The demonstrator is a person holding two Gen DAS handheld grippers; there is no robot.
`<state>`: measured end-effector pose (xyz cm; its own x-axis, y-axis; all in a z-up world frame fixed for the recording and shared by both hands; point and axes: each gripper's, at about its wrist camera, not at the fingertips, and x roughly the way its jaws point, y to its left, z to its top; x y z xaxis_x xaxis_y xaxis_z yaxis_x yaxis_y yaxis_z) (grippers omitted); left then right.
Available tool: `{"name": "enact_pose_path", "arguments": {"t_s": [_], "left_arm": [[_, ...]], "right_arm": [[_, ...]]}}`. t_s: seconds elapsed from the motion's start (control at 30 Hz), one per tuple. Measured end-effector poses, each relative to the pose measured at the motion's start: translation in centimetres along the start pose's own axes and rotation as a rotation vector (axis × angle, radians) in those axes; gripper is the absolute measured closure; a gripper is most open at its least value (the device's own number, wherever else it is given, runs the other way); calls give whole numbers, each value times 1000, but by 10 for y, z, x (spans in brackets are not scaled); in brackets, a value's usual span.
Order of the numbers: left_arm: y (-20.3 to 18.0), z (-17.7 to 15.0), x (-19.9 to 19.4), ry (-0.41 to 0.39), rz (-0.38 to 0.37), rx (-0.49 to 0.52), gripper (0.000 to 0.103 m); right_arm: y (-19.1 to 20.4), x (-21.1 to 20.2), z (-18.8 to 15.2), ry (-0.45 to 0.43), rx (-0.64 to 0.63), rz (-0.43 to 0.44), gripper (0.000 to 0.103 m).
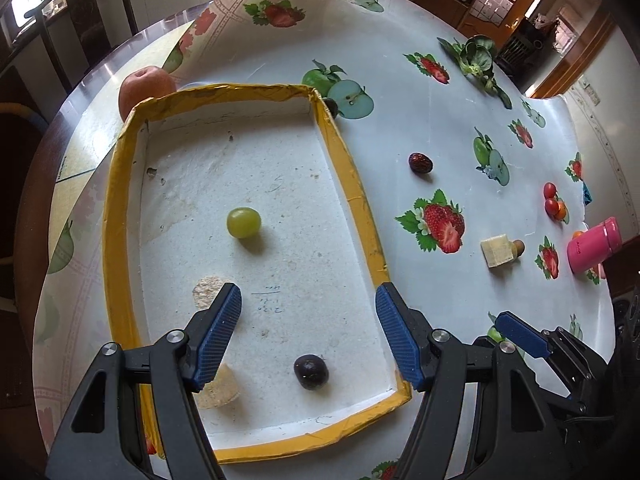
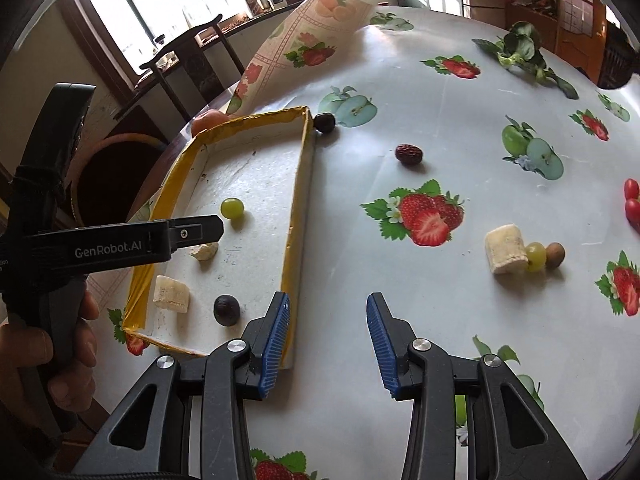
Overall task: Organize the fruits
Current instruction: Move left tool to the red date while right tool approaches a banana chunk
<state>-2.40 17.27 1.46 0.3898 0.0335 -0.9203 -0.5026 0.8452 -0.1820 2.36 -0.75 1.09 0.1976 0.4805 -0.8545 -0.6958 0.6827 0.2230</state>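
A yellow-rimmed white tray [image 1: 352,184] [image 2: 298,216] holds a green grape [image 1: 244,222] [image 2: 232,208], a dark grape [image 1: 311,372] [image 2: 226,310] and two pale chunks [image 1: 218,390] [image 2: 172,294]. My left gripper [image 1: 308,296] hangs open above the tray's near end, over the dark grape, with nothing between its fingers. My right gripper [image 2: 328,304] is open and empty over the tablecloth, just right of the tray's wall. Out on the cloth lie a red date [image 1: 420,162] [image 2: 409,154], a dark fruit [image 2: 324,122] at the tray's far corner, cherry tomatoes [image 1: 552,200] and another green grape [image 2: 535,257].
A pale chunk [image 2: 506,254] and a brown round fruit [image 2: 555,255] flank the loose grape. A pink cup [image 1: 594,244] lies at the right edge, leafy greens [image 2: 520,46] at the back, an apple [image 1: 146,90] behind the tray. A hand [image 2: 60,360] holds the left gripper.
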Motion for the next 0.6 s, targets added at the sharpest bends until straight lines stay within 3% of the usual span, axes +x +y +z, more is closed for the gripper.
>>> {"name": "enact_pose_path", "arguments": {"t_s": [0.4,0.6], "left_arm": [[-54,14,10,17,-52,57,34],[-74,23,18,24,-59,80,34]], "right_arm": [[-74,-20,-13,-50,181,-87,61],[-92,-17,-11,-60,211,-97,61]]}}
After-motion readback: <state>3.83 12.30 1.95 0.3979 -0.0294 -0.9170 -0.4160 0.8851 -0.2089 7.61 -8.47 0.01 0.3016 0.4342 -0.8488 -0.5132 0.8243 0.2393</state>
